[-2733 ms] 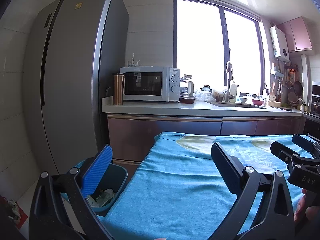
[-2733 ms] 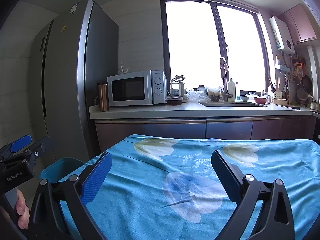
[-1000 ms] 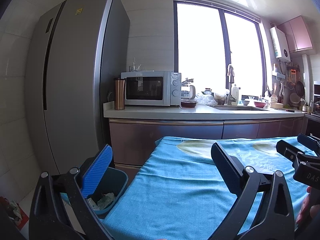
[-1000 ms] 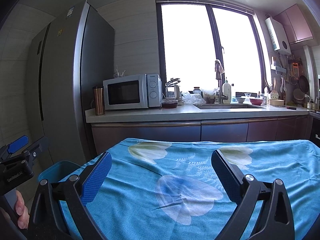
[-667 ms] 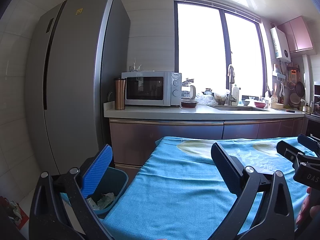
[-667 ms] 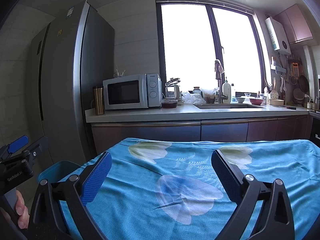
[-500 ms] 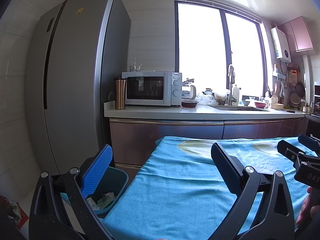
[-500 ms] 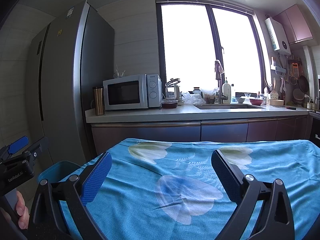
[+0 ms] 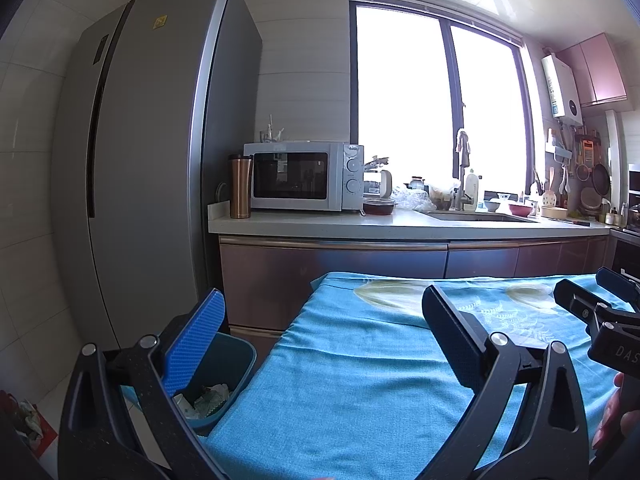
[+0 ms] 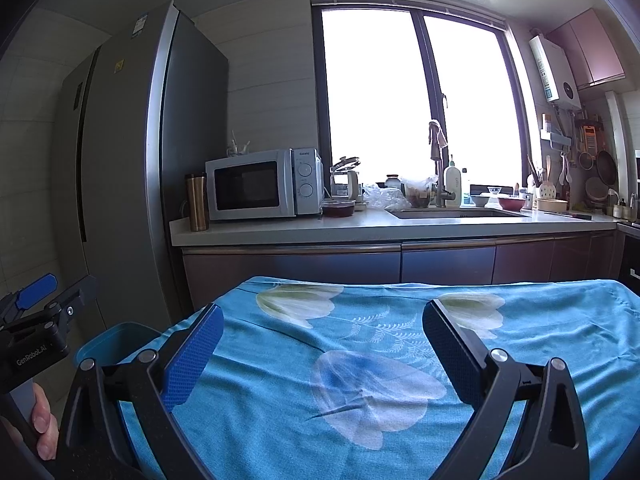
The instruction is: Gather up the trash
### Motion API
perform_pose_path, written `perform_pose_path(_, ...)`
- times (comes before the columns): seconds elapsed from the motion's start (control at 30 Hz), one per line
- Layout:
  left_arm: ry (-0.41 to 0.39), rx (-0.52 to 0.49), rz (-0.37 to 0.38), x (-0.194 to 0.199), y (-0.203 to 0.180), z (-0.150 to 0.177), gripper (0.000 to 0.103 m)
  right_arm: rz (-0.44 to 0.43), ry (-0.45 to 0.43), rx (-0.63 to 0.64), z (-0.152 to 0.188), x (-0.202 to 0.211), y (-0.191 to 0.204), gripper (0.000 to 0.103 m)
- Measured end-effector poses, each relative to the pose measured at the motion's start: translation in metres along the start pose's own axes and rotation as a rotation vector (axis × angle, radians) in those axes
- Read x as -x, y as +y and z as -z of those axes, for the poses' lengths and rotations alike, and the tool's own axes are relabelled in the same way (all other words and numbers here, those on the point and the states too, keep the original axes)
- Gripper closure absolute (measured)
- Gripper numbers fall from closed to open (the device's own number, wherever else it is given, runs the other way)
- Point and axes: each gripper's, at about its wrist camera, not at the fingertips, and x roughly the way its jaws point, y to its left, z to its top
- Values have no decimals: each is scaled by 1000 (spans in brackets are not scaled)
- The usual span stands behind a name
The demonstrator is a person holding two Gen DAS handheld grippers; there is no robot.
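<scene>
A: Your left gripper (image 9: 324, 332) — jaws spread wide, nothing between them. It hangs over the near left edge of the table (image 9: 360, 380), the one under the blue flowered cloth.

B: And your right gripper (image 10: 322, 344)?

A: Same: released, empty, held over the middle of that table, just above a pale flower print. From the left wrist view you can see it at the table's right side, a hand (image 9: 612, 416) on its handle.

B: Where's the trash?

A: Crumpled paper scraps (image 9: 208, 396) lie in the teal bin (image 9: 236, 364), on the floor touching or just beside the table's left edge; your left blue pad hides part of it. More crumpled stuff (image 9: 28, 420) lies on the floor well left of the table, blurred.

B: Beyond the table?

A: Counter with a microwave (image 9: 300, 176), a copper tumbler (image 9: 240, 186) beside it, fridge (image 9: 152, 160) further left
</scene>
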Motion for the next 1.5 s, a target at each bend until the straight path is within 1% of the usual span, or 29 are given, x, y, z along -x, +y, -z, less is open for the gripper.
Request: perform_pose_path(1.5, 6, -9, 5, -4, -5, 2, 6, 2, 0, -4, 0, 1, -10, 7)
